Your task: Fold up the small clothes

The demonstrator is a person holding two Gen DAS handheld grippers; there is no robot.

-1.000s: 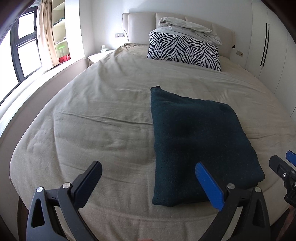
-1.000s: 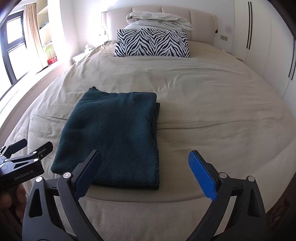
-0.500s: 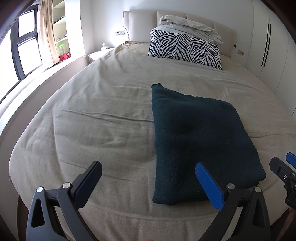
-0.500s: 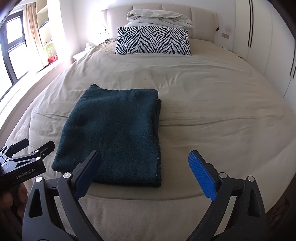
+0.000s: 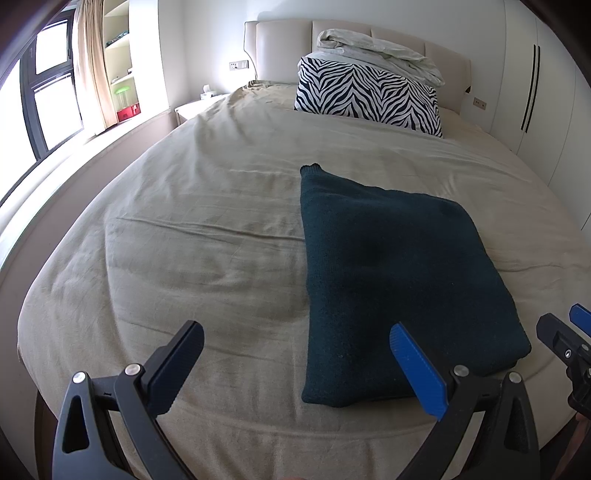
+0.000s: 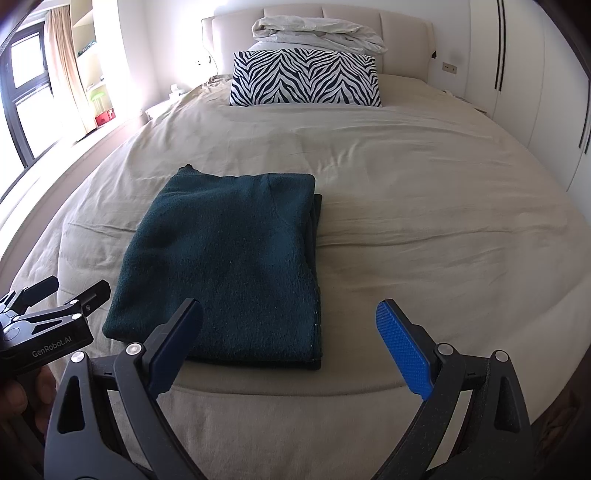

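Observation:
A dark green sweater (image 5: 391, 273) lies folded into a flat rectangle on the beige bed; it also shows in the right wrist view (image 6: 229, 266). My left gripper (image 5: 295, 365) is open and empty, held above the bed's near edge, just left of the sweater's near corner. My right gripper (image 6: 291, 343) is open and empty, above the near edge at the sweater's right near corner. Each gripper shows at the edge of the other's view, the right (image 5: 569, 339) and the left (image 6: 48, 314).
The beige bedspread (image 5: 192, 229) covers the wide bed. A zebra-print pillow (image 6: 304, 79) with a folded white duvet (image 6: 317, 31) on it stands at the headboard. A window (image 5: 44, 96) and shelves are to the left, white wardrobes (image 6: 535, 74) to the right.
Both grippers have drawn back slightly from the sweater and stay open. The sweater has not moved.

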